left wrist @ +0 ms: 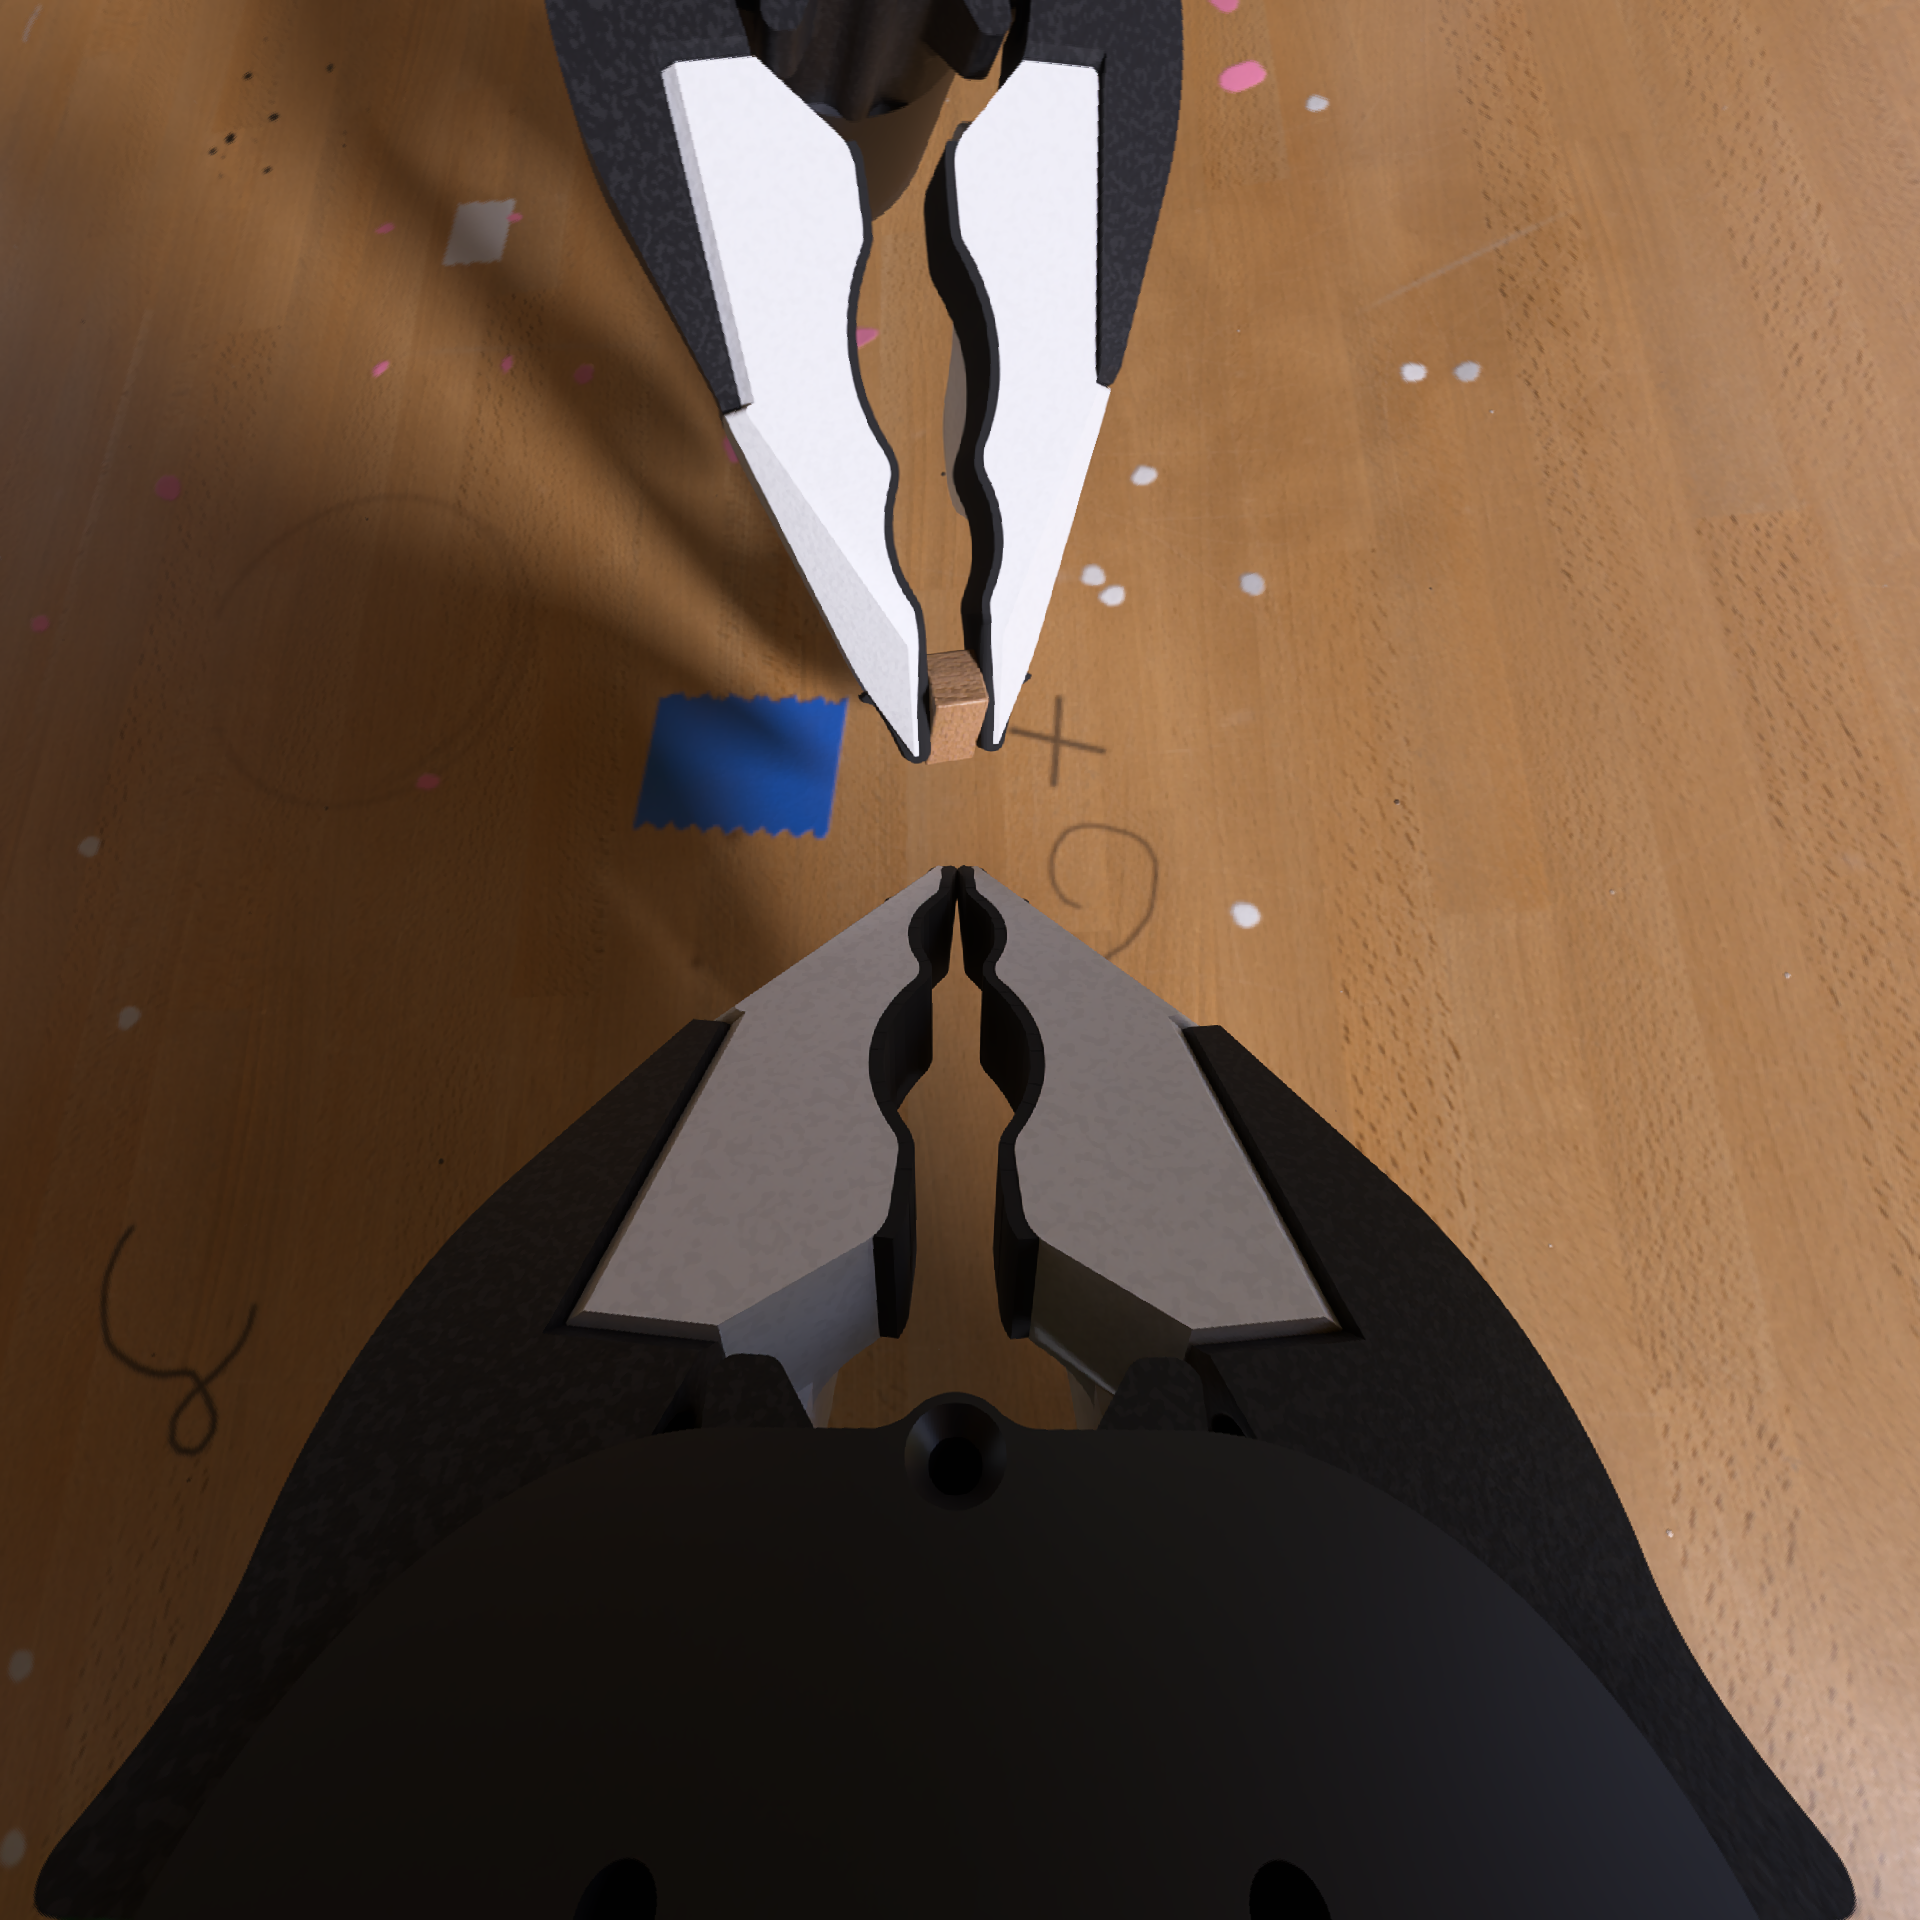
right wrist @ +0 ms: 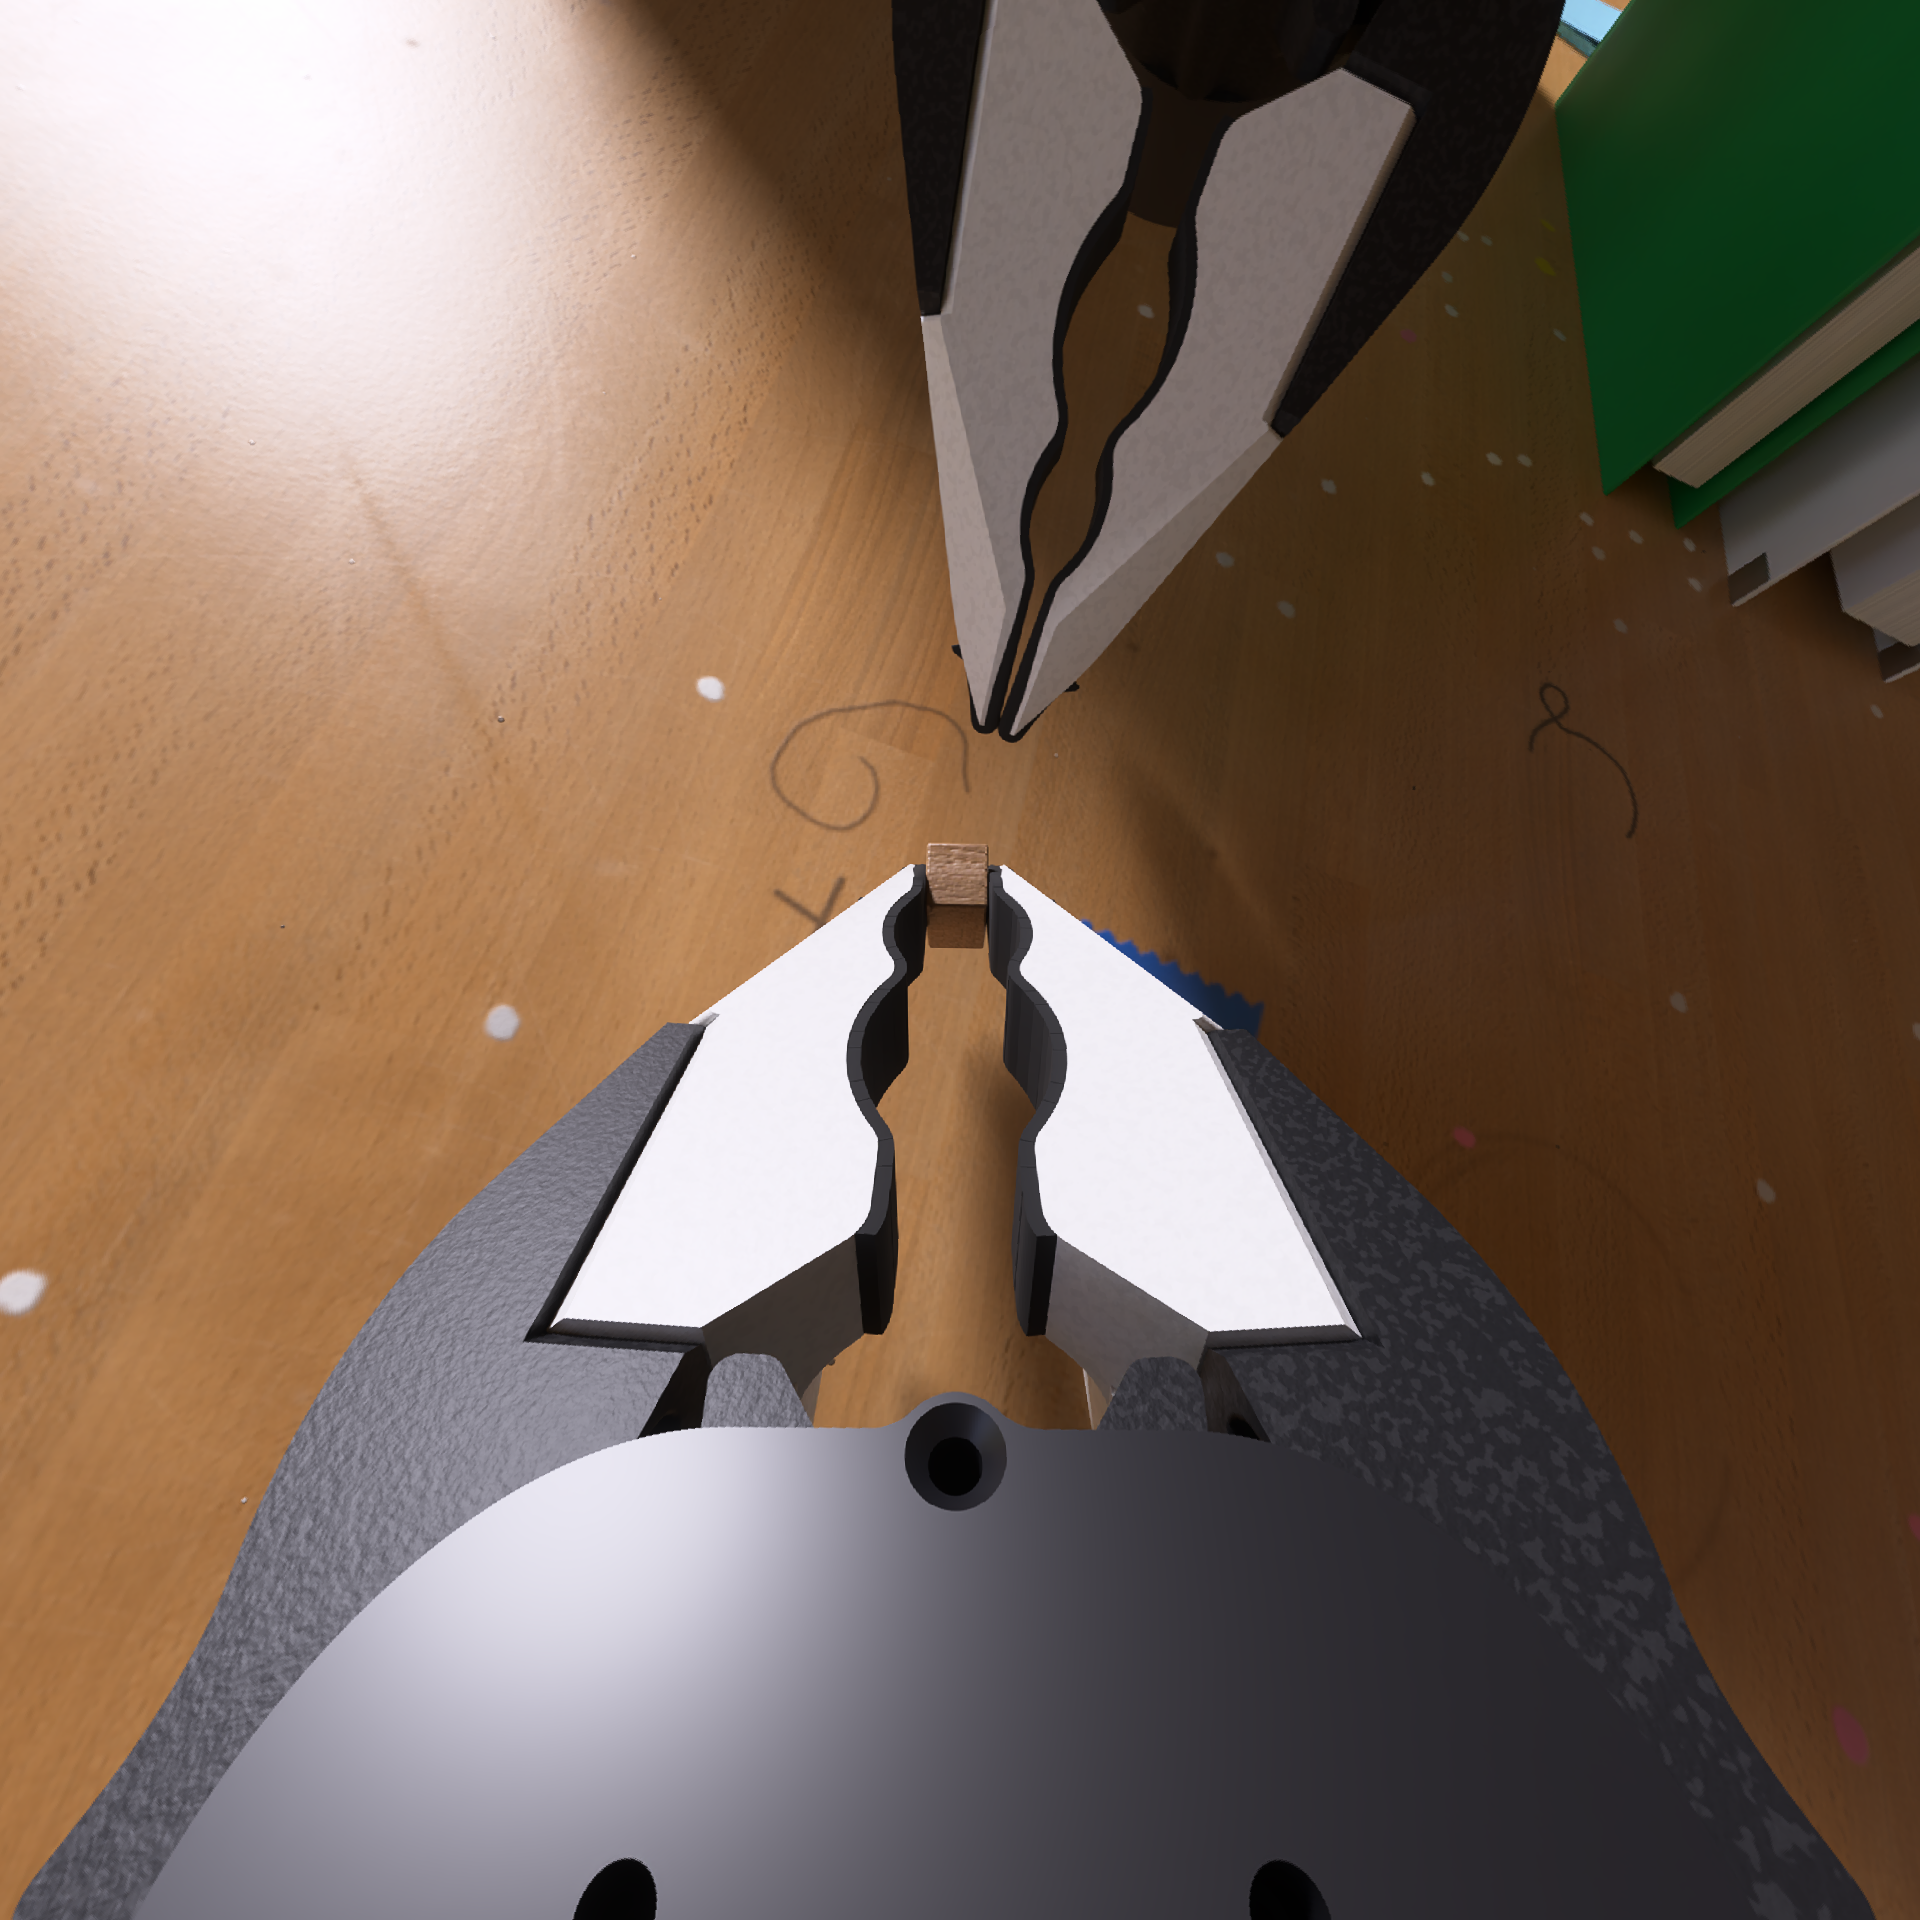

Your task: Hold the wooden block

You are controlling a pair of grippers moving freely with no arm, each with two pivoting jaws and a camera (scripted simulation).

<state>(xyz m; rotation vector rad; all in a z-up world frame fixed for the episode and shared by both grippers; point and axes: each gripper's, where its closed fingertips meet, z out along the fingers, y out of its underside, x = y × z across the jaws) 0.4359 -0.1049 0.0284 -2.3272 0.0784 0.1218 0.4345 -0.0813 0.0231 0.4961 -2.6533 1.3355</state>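
Already the right gripper (right wrist: 956,883) has the wooden block (right wrist: 956,875) pinched at the very tips of its two fingers, the jaws parted only by the block's own width. In the left wrist view the block (left wrist: 957,707) sits at 12 o'clock from the left gripper (left wrist: 954,871), a short gap away, just right of a blue serrated patch (left wrist: 740,765) on the wooden tabletop (left wrist: 1507,727). The left gripper's jaws are closed tip to tip on nothing, pointing straight at the block.

By my reading the grasp is made and the holding step is in hand; what comes next calls for steady pressure, since so shallow a tip hold could let the block twist or slip.

Whether the block rests on the tabletop or hangs just clear is hard to tell. The patch is mostly hidden behind a finger in the right wrist view, and the green-covered books (right wrist: 1756,239) at 2 o'clock are cut off by the frame.
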